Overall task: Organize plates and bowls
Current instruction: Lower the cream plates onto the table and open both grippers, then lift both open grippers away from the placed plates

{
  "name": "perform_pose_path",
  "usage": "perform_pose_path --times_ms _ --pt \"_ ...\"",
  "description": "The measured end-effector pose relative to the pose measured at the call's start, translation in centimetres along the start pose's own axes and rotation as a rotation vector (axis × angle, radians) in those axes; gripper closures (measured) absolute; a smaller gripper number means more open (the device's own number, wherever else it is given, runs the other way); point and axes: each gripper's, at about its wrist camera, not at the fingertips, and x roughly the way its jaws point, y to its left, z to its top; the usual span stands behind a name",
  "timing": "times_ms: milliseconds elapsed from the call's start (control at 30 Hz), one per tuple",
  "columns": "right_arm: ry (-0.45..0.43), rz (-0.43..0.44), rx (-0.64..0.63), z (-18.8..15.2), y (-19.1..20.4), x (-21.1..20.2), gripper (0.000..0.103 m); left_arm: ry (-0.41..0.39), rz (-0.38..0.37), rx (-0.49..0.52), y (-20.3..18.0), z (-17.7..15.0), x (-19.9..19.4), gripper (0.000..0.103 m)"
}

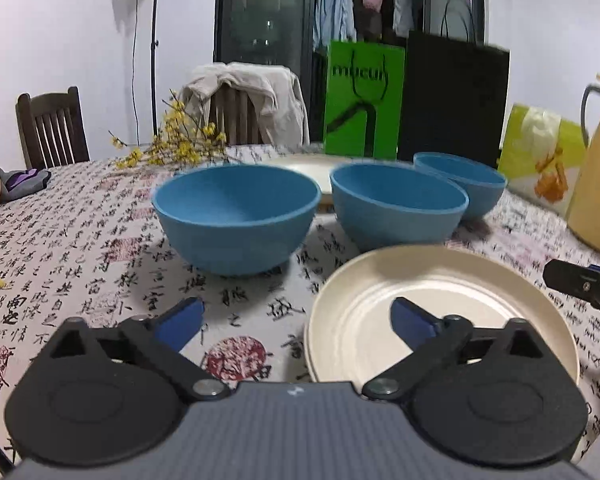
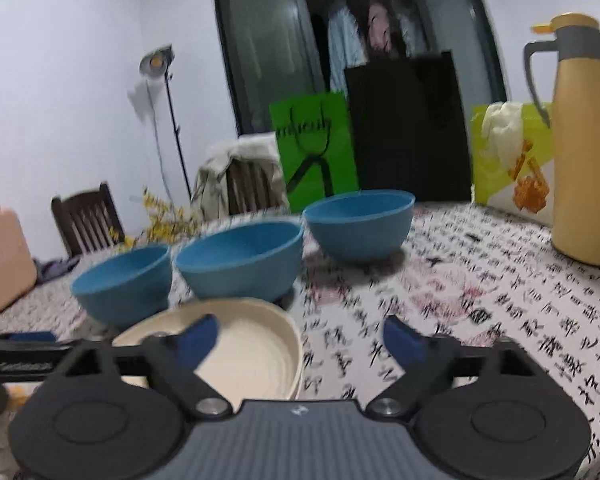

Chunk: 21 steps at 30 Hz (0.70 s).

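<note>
Left gripper (image 1: 298, 320) and right gripper (image 2: 300, 340) spread, empty, flanking cream plate stack (image 1: 440, 300); risk: nudging stack into tilted middle blue bowl (image 1: 398, 210).

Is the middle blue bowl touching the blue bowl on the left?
Apart. The left wrist view shows patterned tablecloth between the left bowl and the middle bowl.
</note>
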Motion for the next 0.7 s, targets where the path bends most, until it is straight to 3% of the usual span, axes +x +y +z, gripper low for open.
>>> perform_pose_path --times_ms 33,400,700 --pt "-0.009 -0.002 0.010 0.0 -0.2 0.1 0.000 -0.014 0.004 -0.004 0.3 -0.1 -0.1 0.000" --pt "-0.061 -0.050 0.017 -2.0 -0.9 2.1 0.000 -0.064 -0.021 -0.017 1.2 -1.0 -0.3 0.000" --pt "-0.127 -0.069 0.062 -1.6 -1.6 1.1 0.000 -0.107 -0.043 -0.007 1.1 -1.6 -0.8 0.000"
